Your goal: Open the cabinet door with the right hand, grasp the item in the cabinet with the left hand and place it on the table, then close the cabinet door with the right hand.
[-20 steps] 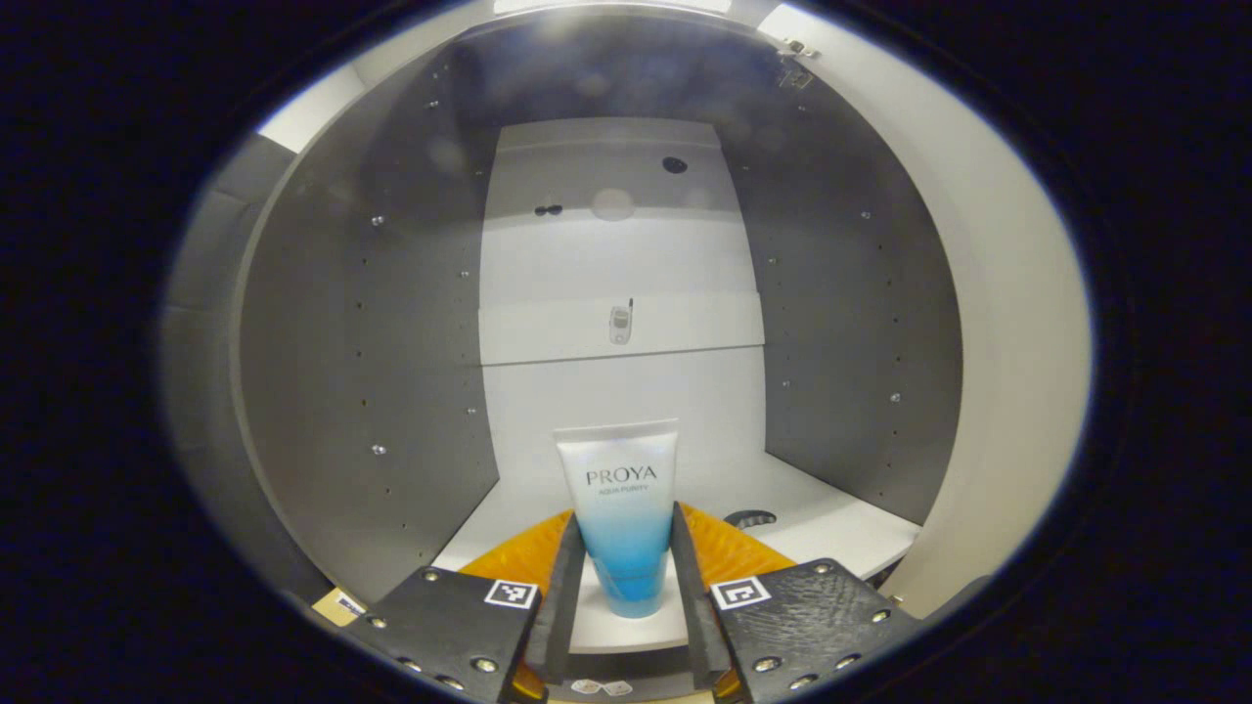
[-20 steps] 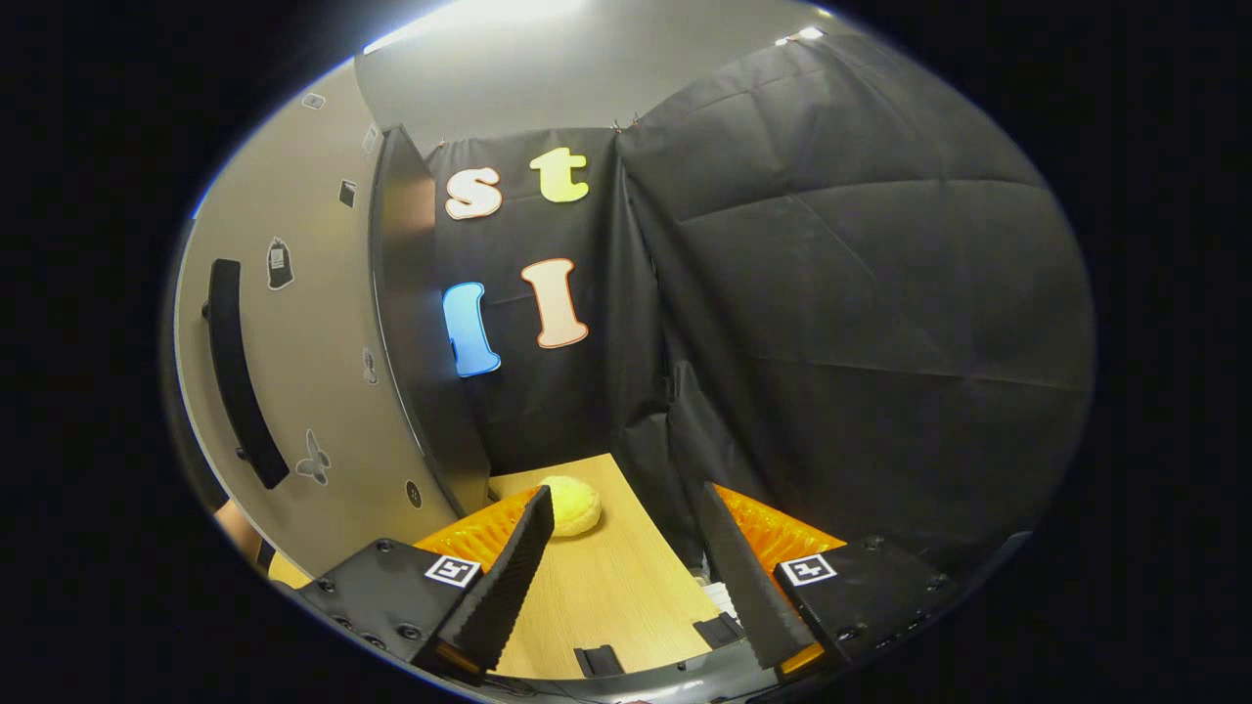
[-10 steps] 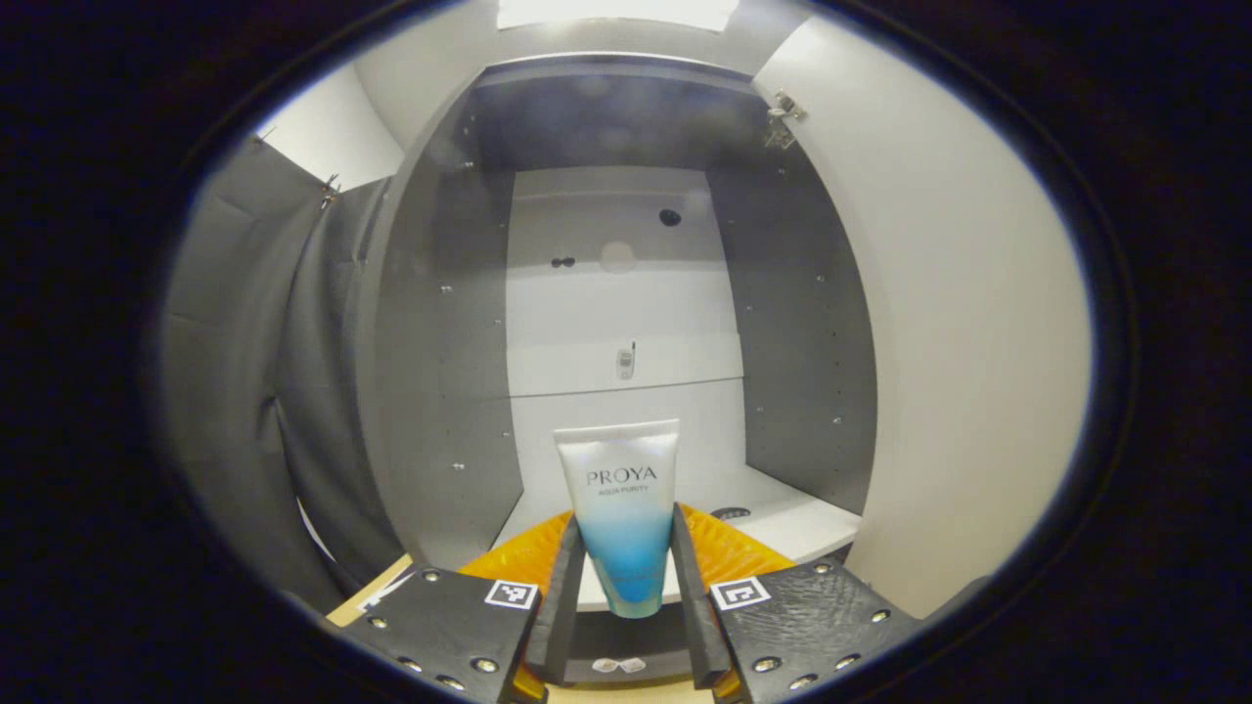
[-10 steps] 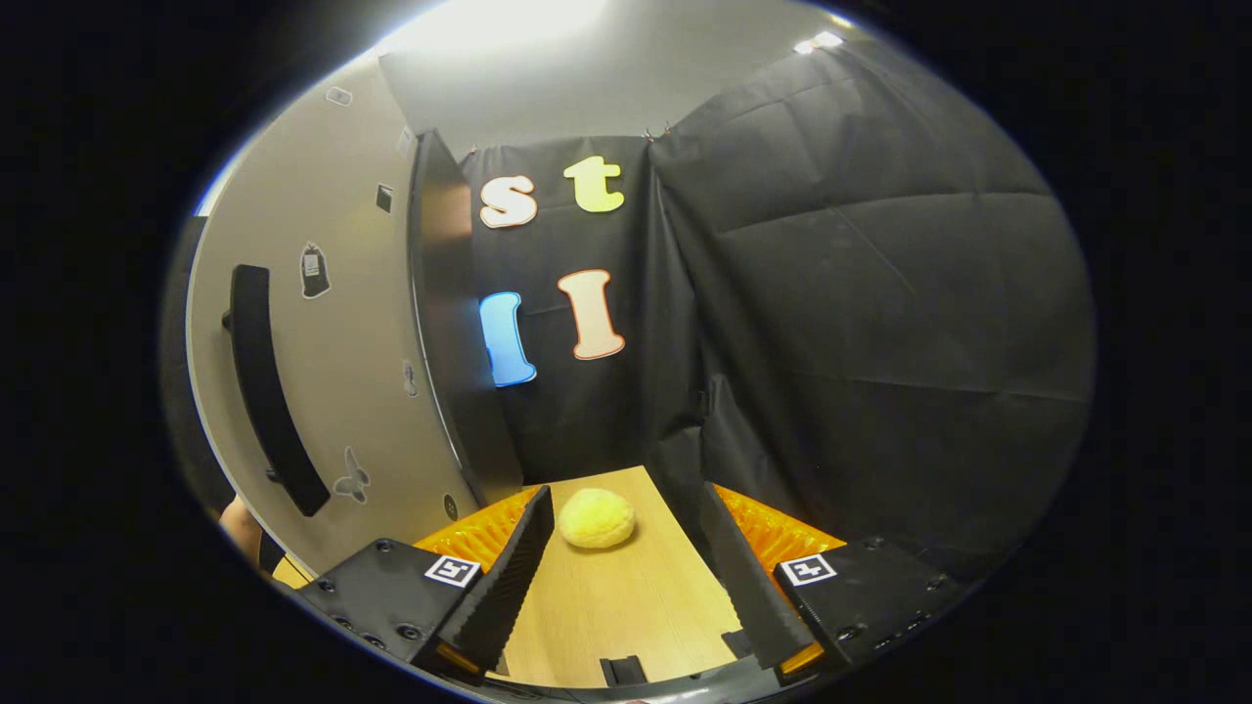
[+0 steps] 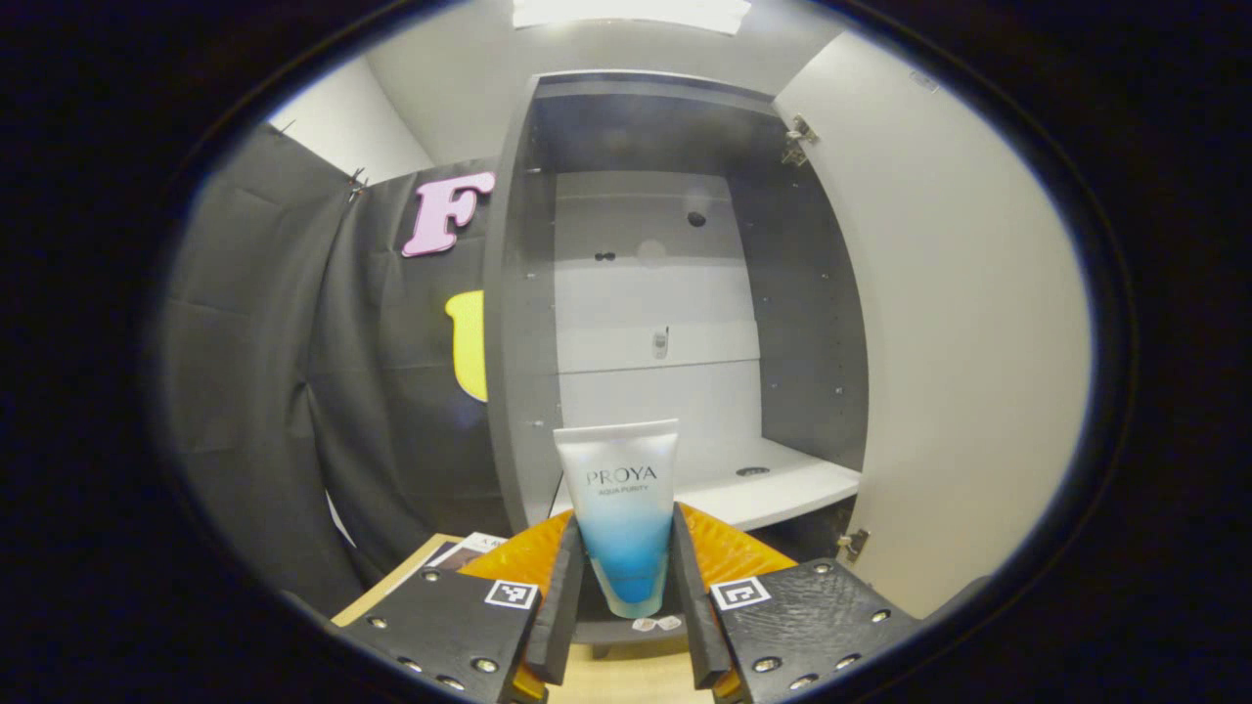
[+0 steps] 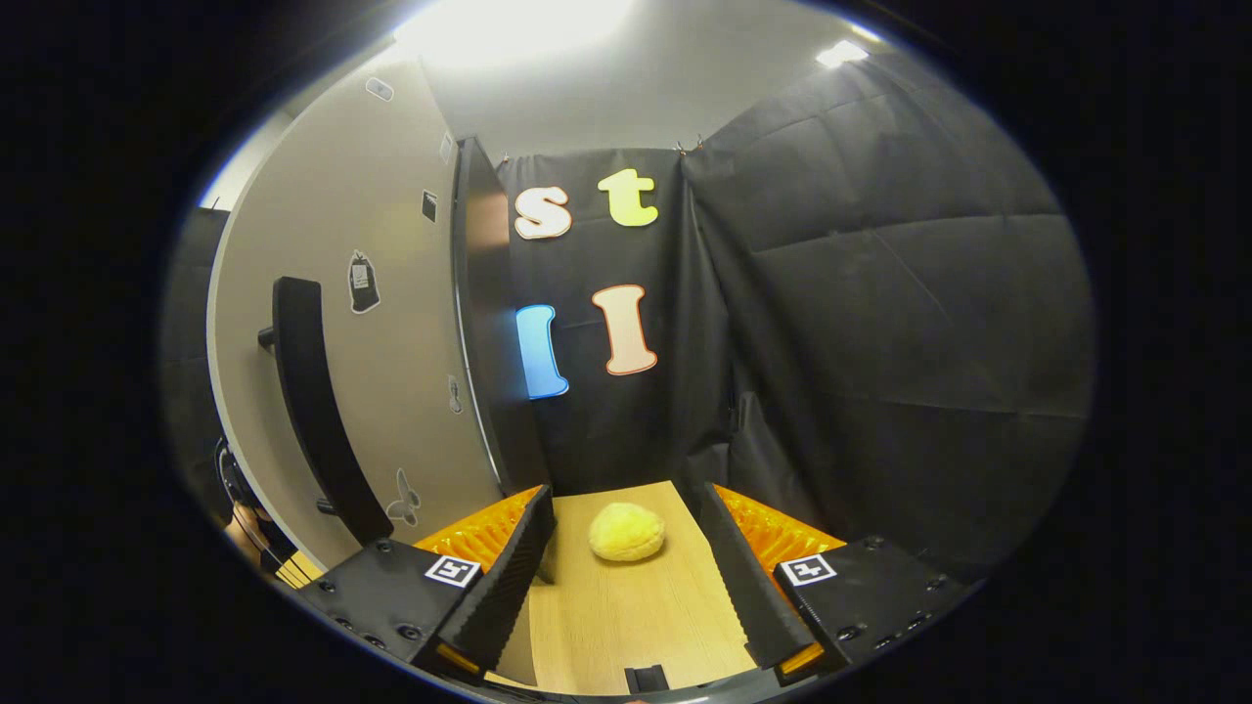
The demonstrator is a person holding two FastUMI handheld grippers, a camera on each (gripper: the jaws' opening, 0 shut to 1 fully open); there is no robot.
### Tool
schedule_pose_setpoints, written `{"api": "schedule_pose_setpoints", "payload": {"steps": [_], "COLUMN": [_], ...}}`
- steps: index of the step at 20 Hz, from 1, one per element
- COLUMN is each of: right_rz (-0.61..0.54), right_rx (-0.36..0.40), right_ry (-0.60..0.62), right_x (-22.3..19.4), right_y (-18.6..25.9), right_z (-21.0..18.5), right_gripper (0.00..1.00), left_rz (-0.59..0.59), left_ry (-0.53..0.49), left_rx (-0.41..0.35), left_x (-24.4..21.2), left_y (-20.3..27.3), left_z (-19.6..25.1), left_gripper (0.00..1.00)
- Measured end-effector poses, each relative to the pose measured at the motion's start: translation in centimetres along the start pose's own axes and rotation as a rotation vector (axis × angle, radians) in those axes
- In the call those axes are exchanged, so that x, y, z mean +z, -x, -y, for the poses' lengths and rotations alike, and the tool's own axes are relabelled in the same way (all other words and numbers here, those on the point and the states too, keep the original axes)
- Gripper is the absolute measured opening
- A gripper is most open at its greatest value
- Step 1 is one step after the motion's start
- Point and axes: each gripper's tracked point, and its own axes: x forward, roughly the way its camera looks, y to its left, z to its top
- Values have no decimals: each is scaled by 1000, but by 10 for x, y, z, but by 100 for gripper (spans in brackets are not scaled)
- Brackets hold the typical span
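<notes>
Left gripper view: white-to-blue upright tube [image 5: 620, 518].

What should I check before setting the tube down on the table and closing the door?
1. Left gripper shut on tube: ok.
2. Tube out of cabinet, clear of its shelf: ok.
3. Cabinet door open: ok.
4. Right gripper open, empty, ready for the handle: ok.
5. Free table space near the yellow item: ok.
6. Table spot directly under the tube: cannot tell.
</notes>
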Motion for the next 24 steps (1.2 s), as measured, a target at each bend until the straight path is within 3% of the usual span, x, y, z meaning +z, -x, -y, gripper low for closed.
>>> {"api": "schedule_pose_setpoints", "payload": {"steps": [6, 10, 13, 24], "right_rz": [-7, -25, -31, -28], "right_rx": [6, 6, -2, 20], "right_ry": [11, 9, 24, 18], "right_x": [1, -3, -5, -2], "right_y": [2, -1, -4, -22], "right_z": [-5, -4, 0, 19], "right_gripper": [95, 92, 95, 92], "left_rz": [-75, -94, -99, -164], "left_ry": [48, 80, 75, 56], "left_rx": [13, 14, 21, 107], "left_x": [-63, -98, -121, -215], "left_y": [38, 61, 76, 127], "left_z": [-12, -10, -8, -2], "left_gripper": [48, 51, 48, 49]}}
